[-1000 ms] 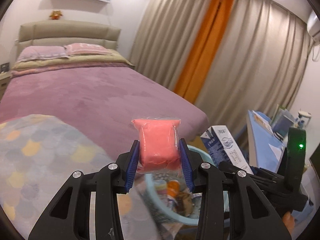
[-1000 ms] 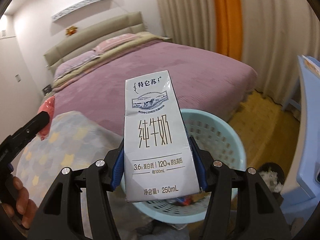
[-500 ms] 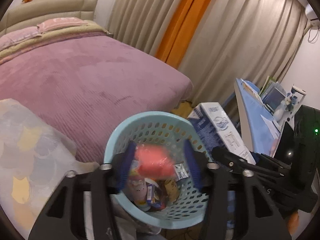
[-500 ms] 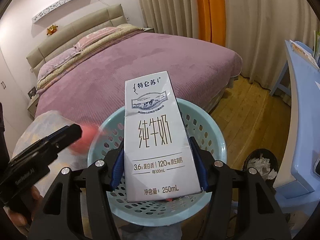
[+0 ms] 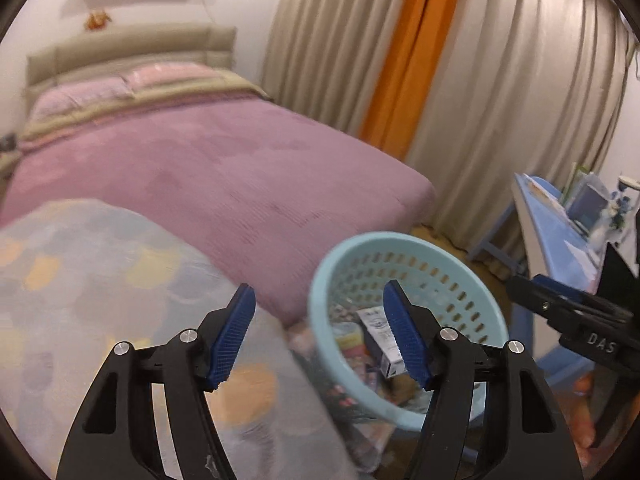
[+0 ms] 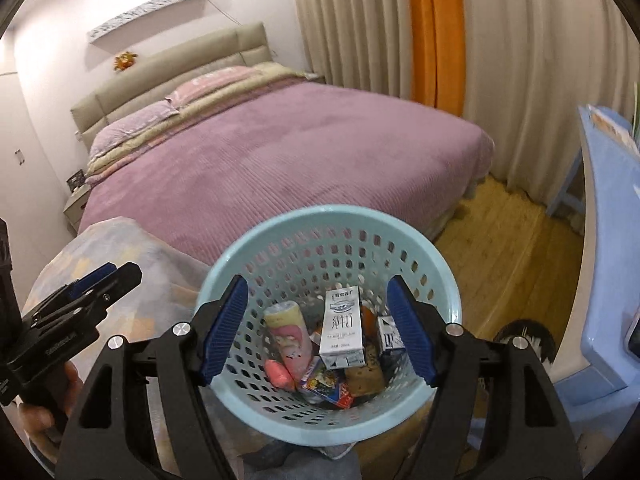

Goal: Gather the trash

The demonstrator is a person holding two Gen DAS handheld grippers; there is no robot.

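Observation:
A light blue perforated basket point(image 6: 256, 248) point(image 5: 324, 276) stands by the foot of the bed. Inside it lie a white milk carton point(image 6: 342, 328), a pink packet point(image 6: 279, 374), a pink cup-shaped package point(image 6: 290, 340) and several other wrappers. My right gripper point(image 6: 316, 328) hangs over the basket, jaws opening, nothing between them. My left gripper point(image 5: 320, 336) hovers at the basket's left rim, jaws opening and empty; it also shows at the left of the right wrist view as the left gripper point(image 6: 80, 292), held by a hand point(image 6: 40, 412). The right gripper's finger point(image 5: 560, 304) reaches in at the right edge.
A bed with a purple cover point(image 6: 280, 152) fills the middle. A pastel patterned blanket point(image 5: 92, 280) lies at the near left. A blue desk point(image 6: 608, 240) stands on the right with a dark bin point(image 6: 524, 336) beside it. Beige and orange curtains point(image 6: 440, 32) hang behind; wooden floor point(image 6: 508, 240) lies between.
Both grippers opened. The pink packet dropped from my left gripper and the milk carton from my right; both now lie in the basket. The left gripper swung left, off the basket's centre.

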